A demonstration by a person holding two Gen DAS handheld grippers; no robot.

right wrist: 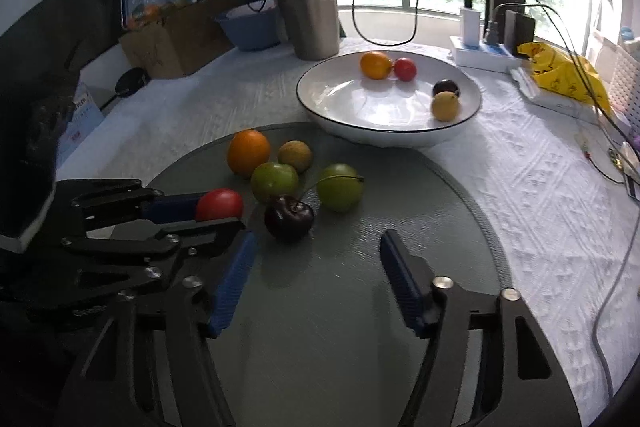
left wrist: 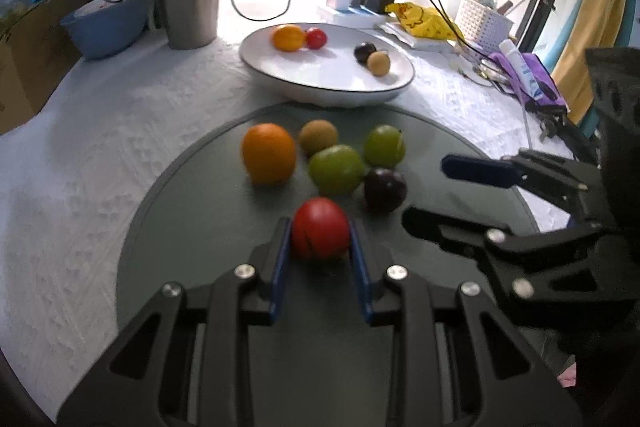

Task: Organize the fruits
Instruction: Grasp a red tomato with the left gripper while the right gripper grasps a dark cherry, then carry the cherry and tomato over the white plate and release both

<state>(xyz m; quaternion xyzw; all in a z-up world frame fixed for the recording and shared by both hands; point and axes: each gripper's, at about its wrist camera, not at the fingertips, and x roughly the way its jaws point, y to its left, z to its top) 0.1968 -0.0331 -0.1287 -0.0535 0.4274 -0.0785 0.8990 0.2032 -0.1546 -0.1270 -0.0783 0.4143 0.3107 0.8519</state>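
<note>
Gleaming red tomato (left wrist: 319, 229), round, smooth, unblemished

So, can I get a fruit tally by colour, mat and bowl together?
Orange: 2
Red: 2
Green: 2
Dark purple: 2
Brownish-yellow: 2
Total: 10

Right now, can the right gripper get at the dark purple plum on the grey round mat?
Probably yes: the right gripper is open, and the dark purple plum sits just ahead of it with bare grey round mat between.
</note>
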